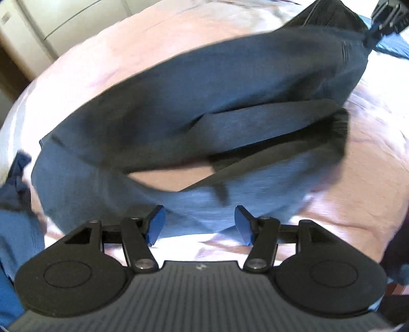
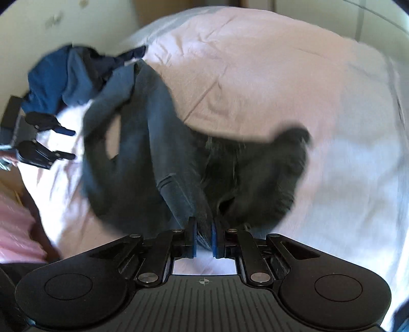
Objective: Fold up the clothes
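Observation:
A dark grey-blue long-sleeved garment (image 1: pixel 194 109) lies spread on the pale pink bed sheet (image 1: pixel 127 46), one sleeve folded across it. My left gripper (image 1: pixel 200 224) is open and empty, just above the garment's near edge. My right gripper (image 2: pixel 204 238) is shut on a bunched part of the same garment (image 2: pixel 158 158) and holds it lifted; the cloth hangs blurred from it. The right gripper also shows at the top right of the left wrist view (image 1: pixel 383 18), pinching the cloth. The left gripper shows at the left of the right wrist view (image 2: pixel 65 143), open.
A heap of blue clothes (image 2: pixel 66 76) lies at the far edge of the bed, also seen at the left in the left wrist view (image 1: pixel 15 194). White cupboard doors (image 1: pixel 51 23) stand beyond the bed. Pink fabric (image 2: pixel 15 229) lies at lower left.

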Available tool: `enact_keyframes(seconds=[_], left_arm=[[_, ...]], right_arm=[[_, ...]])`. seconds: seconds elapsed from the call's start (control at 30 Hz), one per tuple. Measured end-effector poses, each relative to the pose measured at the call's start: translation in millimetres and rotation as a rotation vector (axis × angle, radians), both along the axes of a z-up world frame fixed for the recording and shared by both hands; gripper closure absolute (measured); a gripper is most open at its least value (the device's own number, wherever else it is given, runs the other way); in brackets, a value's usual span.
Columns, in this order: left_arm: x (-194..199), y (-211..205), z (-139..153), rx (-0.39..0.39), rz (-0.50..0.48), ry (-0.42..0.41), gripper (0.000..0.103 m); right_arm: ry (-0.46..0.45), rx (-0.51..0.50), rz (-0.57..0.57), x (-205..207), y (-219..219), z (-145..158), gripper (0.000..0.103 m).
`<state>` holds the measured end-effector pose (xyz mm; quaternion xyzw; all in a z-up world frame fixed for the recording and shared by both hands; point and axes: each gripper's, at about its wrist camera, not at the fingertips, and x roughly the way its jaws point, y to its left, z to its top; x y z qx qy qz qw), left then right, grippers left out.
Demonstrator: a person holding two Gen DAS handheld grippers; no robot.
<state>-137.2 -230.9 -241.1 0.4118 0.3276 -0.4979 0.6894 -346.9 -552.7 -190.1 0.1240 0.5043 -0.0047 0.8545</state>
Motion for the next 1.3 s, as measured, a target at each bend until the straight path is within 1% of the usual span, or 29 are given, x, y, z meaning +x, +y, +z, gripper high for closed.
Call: enact_keyframes(seconds=[0.07,0.13,0.17,0.23,0.27,0.3,0.37,0.43,0.5,0.53,0.57,0.6,0.7,0.77,0.83,0.9,0.93,0.97,1.0,1.03,1.07,1.1,1.2,1.3], left_arm=[[-9,-9,5,-0.008,-0.061,-0.029,0.048],[-12,-19,15,-0.025,-0.129,-0.061,0.047],[-12,-24,20,-0.035,-0.170,-0.072,0.045],[-12,-34,33,-0.066,-0.266,-0.106,0.044],[-11,-38,39,-0.084,-0.314,-0.124,0.041],[-8,-43,44,-0.102,-0.359,-0.138,0.035],[-3,-53,47,-0.117,-0.449,-0.170,0.031],[3,-65,42,-0.110,-0.562,-0.206,0.029],[13,-77,32,-0.098,-0.665,-0.247,0.026],[21,-85,23,-0.084,-0.710,-0.251,0.026],[28,-94,13,-0.064,-0.753,-0.251,0.026],[34,-102,2,-0.043,-0.796,-0.259,0.026],[53,-124,-29,0.020,-0.907,-0.263,0.027],[66,-137,-48,0.054,-0.958,-0.253,0.027],[81,-150,-60,0.071,-0.970,-0.212,0.027],[95,-160,-71,0.095,-0.954,-0.160,0.027],[101,-164,-76,0.107,-0.938,-0.127,0.029],[108,-167,-80,0.123,-0.916,-0.081,0.048],[115,-170,-84,0.142,-0.889,-0.036,0.092],[119,-172,-86,0.156,-0.856,-0.009,0.097],[120,-169,-84,0.150,-0.829,-0.009,0.100],[118,-165,-79,0.143,-0.815,-0.016,0.102],[104,-140,-51,0.110,-0.797,-0.048,0.102],[83,-106,-13,0.055,-0.774,-0.026,0.103]], right_arm=[[0.014,0.023,-0.009,-20,15,-12,0.094],[0.020,0.052,-0.019,-32,26,-16,0.094],[0.029,0.055,-0.026,-38,34,-18,0.097],[0.051,0.051,-0.041,-49,47,-20,0.099],[0.075,0.043,-0.058,-54,50,-22,0.100],[0.105,0.035,-0.080,-59,52,-25,0.101],[0.165,0.018,-0.124,-68,57,-32,0.101],[0.176,0.016,-0.163,-74,69,-33,0.101],[0.177,-0.003,-0.210,-75,73,-26,0.089],[0.175,-0.021,-0.244,-75,74,-22,0.061],[0.160,-0.035,-0.292,-73,73,-15,0.026],[0.132,-0.040,-0.337,-72,74,-10,0.019],[0.042,-0.027,-0.466,-61,60,10,0.019],[-0.006,-0.039,-0.519,-48,48,19,0.019],[-0.029,-0.064,-0.529,-32,38,23,0.019],[-0.040,-0.087,-0.512,-9,28,21,0.019],[-0.043,-0.099,-0.485,5,23,18,0.019],[-0.046,-0.121,-0.442,19,20,15,0.019],[-0.046,-0.135,-0.387,34,18,10,0.019],[-0.044,-0.146,-0.329,50,18,3,0.019],[-0.036,-0.150,-0.273,66,17,-4,0.019],[-0.026,-0.153,-0.219,83,15,-11,0.019],[0.007,-0.165,-0.063,125,20,-28,0.019],[0.054,-0.238,0.098,144,32,-39,0.019]])
